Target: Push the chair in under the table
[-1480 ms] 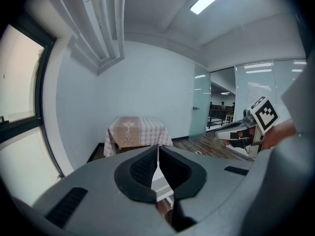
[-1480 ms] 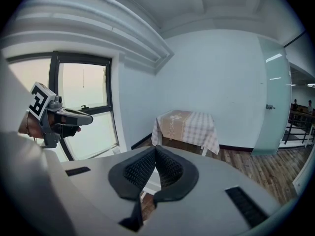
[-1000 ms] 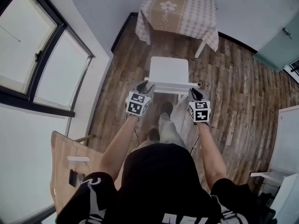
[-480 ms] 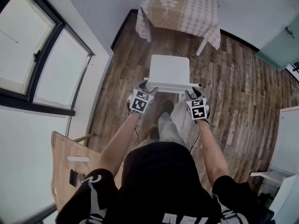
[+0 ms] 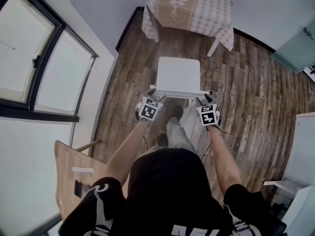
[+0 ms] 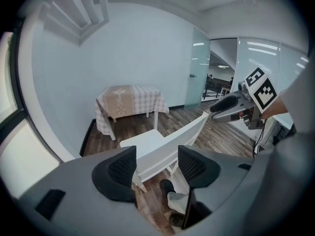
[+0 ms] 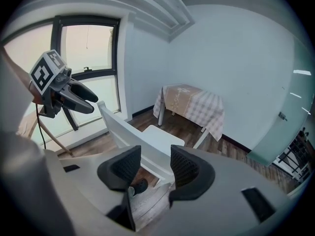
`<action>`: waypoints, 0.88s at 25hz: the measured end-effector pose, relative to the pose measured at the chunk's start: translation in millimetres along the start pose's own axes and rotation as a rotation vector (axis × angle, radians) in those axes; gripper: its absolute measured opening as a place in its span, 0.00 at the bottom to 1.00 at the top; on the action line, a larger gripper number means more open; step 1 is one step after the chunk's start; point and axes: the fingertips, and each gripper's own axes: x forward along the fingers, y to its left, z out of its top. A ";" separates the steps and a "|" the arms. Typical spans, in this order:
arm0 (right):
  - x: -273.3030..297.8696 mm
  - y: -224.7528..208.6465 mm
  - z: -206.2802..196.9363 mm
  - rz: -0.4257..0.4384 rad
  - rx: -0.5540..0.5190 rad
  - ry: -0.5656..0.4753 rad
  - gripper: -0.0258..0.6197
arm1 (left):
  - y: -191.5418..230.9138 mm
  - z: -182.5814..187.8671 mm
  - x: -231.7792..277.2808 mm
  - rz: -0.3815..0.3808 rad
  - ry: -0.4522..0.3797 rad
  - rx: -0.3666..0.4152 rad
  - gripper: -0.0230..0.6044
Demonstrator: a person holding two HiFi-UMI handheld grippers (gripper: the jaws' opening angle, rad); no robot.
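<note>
A white chair [image 5: 178, 74] stands on the wood floor, its seat facing the table with a checked cloth [image 5: 189, 8] by the far wall. There is a gap of floor between chair and table. My left gripper [image 5: 155, 94] is at the left end of the chair's top rail [image 5: 181, 92], and my right gripper [image 5: 204, 98] is at the right end. Both jaws have just been opening. In the left gripper view the left gripper [image 6: 156, 166] stands open with the rail [image 6: 170, 146] showing in the gap. The right gripper [image 7: 155, 167] is likewise open around the rail [image 7: 130, 134], no pad pressing.
A large window [image 5: 34, 58] fills the left wall. A glass door [image 5: 298, 48] is at the far right, white furniture [image 5: 302, 151] at the right edge. A wooden board [image 5: 71, 171] leans at the lower left. The person's shoe [image 5: 175, 113] is just behind the chair.
Both grippers have come down and forward onto the ends of the chair's top rail, and their jaws have opened. The chair has stayed put.
</note>
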 end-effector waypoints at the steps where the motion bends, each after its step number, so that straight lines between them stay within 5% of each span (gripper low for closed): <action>1: 3.4 -2.5 -2.3 -0.001 0.001 0.007 0.36 | -0.4 -0.9 4.1 -0.004 0.007 -0.005 0.46; 13: 37.5 -19.8 -20.5 -0.020 0.011 0.078 0.37 | 6.4 -17.1 38.8 0.001 0.062 -0.021 0.43; 22: 37.4 -26.4 -15.9 -0.054 0.007 0.055 0.34 | 14.6 -9.8 35.6 0.079 0.036 -0.044 0.36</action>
